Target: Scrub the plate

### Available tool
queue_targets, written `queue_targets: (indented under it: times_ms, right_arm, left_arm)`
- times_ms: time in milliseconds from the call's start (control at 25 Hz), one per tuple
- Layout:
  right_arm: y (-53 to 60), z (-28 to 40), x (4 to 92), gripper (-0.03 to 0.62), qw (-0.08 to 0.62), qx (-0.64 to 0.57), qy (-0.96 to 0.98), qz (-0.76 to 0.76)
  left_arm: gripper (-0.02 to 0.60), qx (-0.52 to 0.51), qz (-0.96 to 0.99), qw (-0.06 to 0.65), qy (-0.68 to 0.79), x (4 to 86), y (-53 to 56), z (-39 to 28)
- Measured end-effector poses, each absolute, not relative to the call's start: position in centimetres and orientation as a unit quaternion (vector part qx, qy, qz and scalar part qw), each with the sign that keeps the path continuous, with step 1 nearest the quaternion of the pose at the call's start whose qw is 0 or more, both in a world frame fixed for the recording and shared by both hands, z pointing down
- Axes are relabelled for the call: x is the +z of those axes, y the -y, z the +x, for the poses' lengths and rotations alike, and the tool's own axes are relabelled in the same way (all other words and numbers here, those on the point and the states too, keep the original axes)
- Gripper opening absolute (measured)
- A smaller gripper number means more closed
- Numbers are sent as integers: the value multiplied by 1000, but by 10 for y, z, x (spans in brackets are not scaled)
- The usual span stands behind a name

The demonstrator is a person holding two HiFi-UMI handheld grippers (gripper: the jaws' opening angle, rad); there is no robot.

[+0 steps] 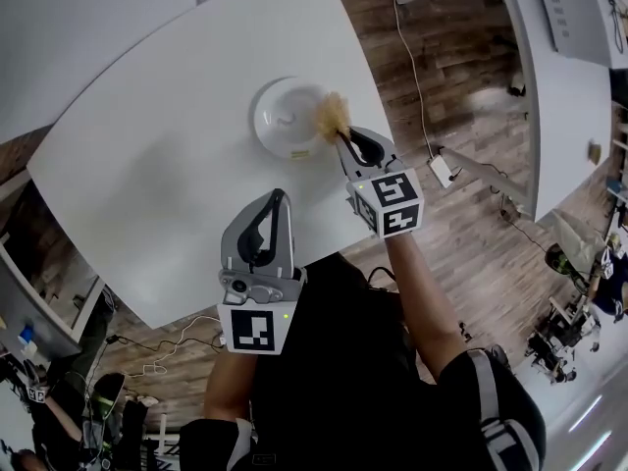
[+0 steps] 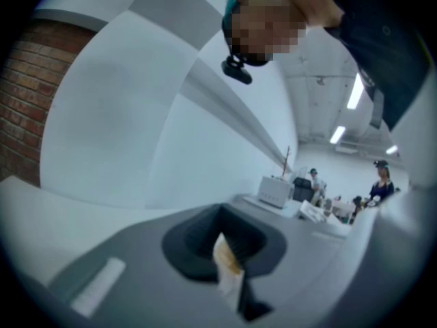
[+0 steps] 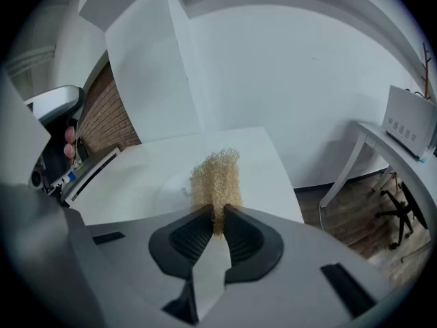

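As the right gripper [image 1: 342, 139] is pinching the scrubber [image 1: 331, 114], hiding the plate [image 1: 278, 118] at 3 o'clock, the left gripper [image 1: 279, 196] is hovering closed.

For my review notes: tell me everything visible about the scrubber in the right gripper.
The scrubber is a pale tan, frizzy tuft of wiry fibres. The right gripper is shut on its lower end, the fingers pinching it so that the bushy part sticks out beyond them. In the head view it lies over the right rim of the white plate on the white table. Whether it touches the plate cannot be told.
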State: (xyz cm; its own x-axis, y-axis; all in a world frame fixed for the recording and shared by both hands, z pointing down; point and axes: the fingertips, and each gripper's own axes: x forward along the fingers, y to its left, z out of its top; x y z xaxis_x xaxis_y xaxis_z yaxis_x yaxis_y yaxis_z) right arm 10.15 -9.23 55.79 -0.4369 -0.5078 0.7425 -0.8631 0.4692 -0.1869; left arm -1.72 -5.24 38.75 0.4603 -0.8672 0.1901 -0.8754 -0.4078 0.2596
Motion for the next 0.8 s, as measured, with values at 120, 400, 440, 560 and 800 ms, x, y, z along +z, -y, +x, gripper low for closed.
queue_targets:
  times_ms: [120,400,440,560,800]
  right_arm:
    - [89,98,563,43,328,286,797,419]
    - [71,82,567,43,347,286,805,388]
    - [68,78,567,43,349,286,806,383]
    - [59,66,566,43,356,290,809,367]
    - [40,40,561,43,363,294,822,327]
  left_arm:
    - [3,16,838,166,520,391,55,-22]
    - [3,9,828,168,535,389,57,-28]
    - [3,8,828,169,535,389,56,-29]
    - [3,7,827,174,534,390,54,-28]
    - [3,5,824,178,538,390,50,-33]
